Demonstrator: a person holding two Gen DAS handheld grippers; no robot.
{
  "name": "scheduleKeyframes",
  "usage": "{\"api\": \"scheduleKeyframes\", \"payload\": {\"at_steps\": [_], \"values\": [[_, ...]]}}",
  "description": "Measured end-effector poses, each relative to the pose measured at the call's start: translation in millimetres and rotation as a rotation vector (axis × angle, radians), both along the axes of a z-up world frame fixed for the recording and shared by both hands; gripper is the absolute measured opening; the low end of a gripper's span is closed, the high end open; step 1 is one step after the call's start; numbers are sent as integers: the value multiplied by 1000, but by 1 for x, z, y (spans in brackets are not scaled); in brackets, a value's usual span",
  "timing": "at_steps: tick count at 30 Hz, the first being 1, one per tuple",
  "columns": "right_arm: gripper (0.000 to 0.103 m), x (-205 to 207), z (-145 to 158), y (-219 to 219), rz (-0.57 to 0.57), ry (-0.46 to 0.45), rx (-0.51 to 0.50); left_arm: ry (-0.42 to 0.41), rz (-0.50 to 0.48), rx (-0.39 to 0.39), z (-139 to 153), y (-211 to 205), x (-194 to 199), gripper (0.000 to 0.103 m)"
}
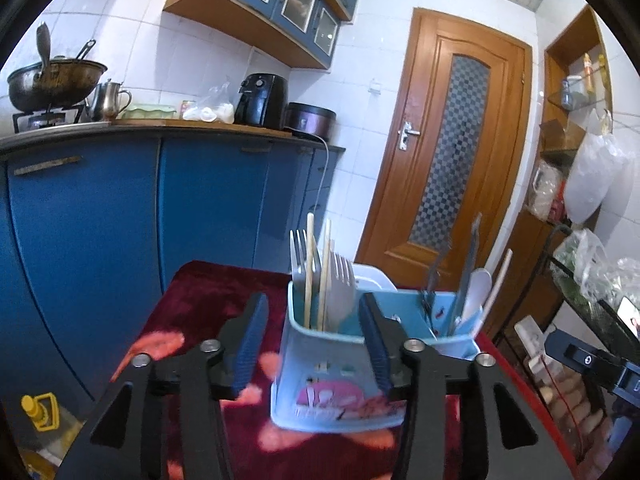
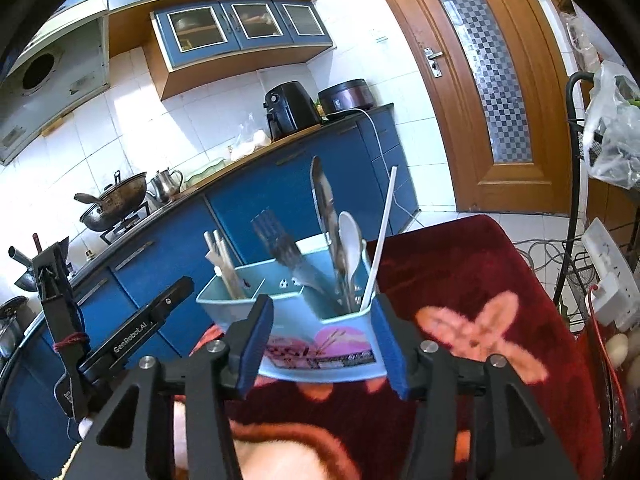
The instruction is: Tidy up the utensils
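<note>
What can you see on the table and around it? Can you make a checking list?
Surface: red floral cloth covers the table.
Job's things: blue utensil caddy holds forks, chopsticks, a knife and a white spoon, all upright.
Clutter: nothing seen on the cloth.
Grippers: left gripper and right gripper both open, empty.
Cables: white cord hangs from the counter; power strip at the right.
Surroundings: blue cabinets, wooden door.

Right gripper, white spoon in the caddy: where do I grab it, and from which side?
Probably take the white spoon by its bowl end, coming from above: it stands upright in the blue caddy with only that end exposed, close beside a knife.
</note>
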State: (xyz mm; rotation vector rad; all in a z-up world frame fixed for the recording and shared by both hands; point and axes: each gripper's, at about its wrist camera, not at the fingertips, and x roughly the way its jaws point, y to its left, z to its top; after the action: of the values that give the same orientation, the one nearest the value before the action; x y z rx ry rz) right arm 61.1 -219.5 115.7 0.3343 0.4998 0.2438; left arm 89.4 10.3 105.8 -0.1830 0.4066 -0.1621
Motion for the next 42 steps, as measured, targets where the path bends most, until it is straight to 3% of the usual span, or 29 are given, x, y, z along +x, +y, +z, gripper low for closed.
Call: {"api": "scheduleKeyframes", "payload": {"at_steps": [6,8,14,32,42], "values": [[71,-21,-6,9,10,13,-32,56,-7,68,1,-3,-24,62],[84,-26,-9,10,5,21,-47,71,-6,83,-1,-4,-32,63],[93,-40,-25,11,-6,47,-69,125,-23,101,-14,-7,-48,68],[99,-41,-85,14,-38,147,-132,240,-46,125,-63,-19,-53,69],[99,-42,-98,17,-54,166,-174,265,-41,150,-77,-25,-52,69]]}}
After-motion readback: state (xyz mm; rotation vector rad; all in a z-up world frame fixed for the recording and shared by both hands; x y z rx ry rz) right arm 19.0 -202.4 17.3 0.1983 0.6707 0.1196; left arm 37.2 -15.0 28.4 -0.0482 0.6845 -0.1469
